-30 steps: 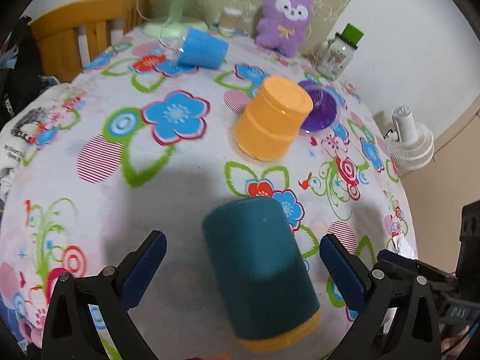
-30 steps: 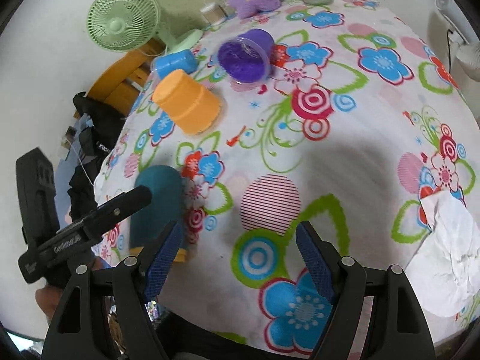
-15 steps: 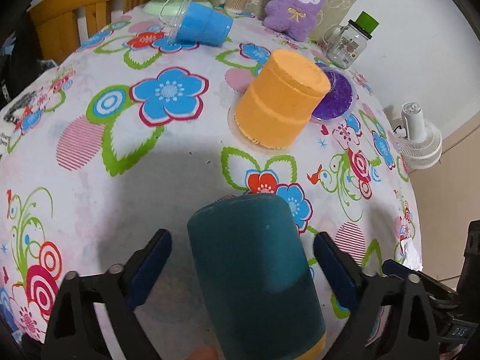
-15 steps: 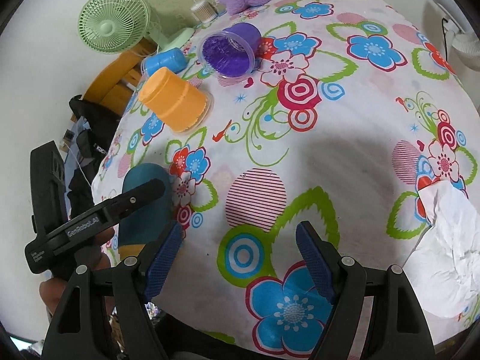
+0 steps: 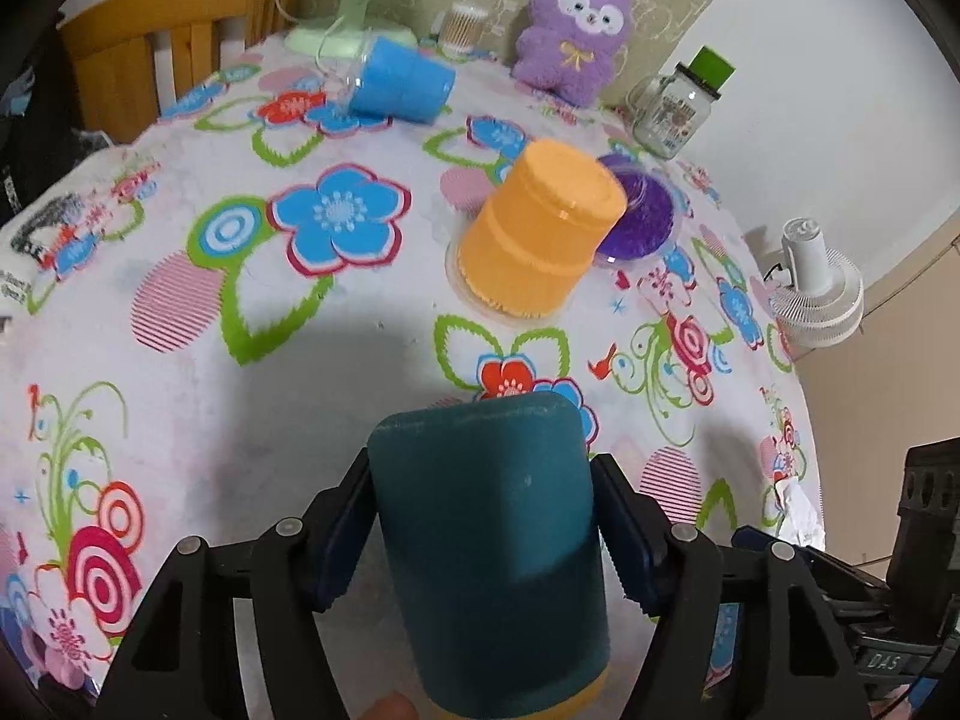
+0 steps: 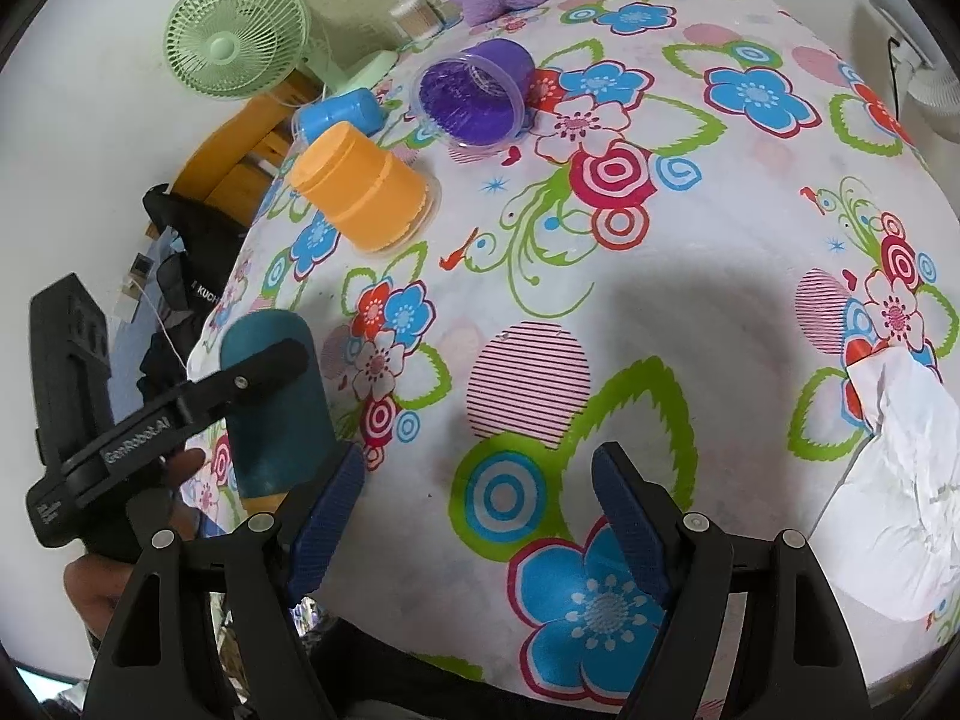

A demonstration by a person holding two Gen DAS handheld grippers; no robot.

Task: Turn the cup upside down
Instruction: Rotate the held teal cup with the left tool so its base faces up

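Note:
A dark teal cup [image 5: 492, 534] with a yellow rim lies tilted, base pointing away, rim toward the camera. My left gripper [image 5: 483, 534] is shut on the teal cup, both blue pads pressed on its sides. It also shows in the right wrist view [image 6: 273, 402], gripped near the table's left edge. My right gripper [image 6: 477, 516] is open and empty above the flowered tablecloth [image 6: 600, 276], just right of the teal cup.
An orange cup [image 5: 537, 237] stands upside down mid-table. A purple cup [image 6: 474, 93] and a blue cup [image 5: 399, 87] lie on their sides. A green fan [image 6: 240, 33], purple plush toy [image 5: 576, 42], glass jar [image 5: 675, 105] and crumpled tissue [image 6: 900, 480] sit around.
My left gripper has closed its jaws onto the teal cup and now grips it. The right gripper has stayed open and shifted only slightly.

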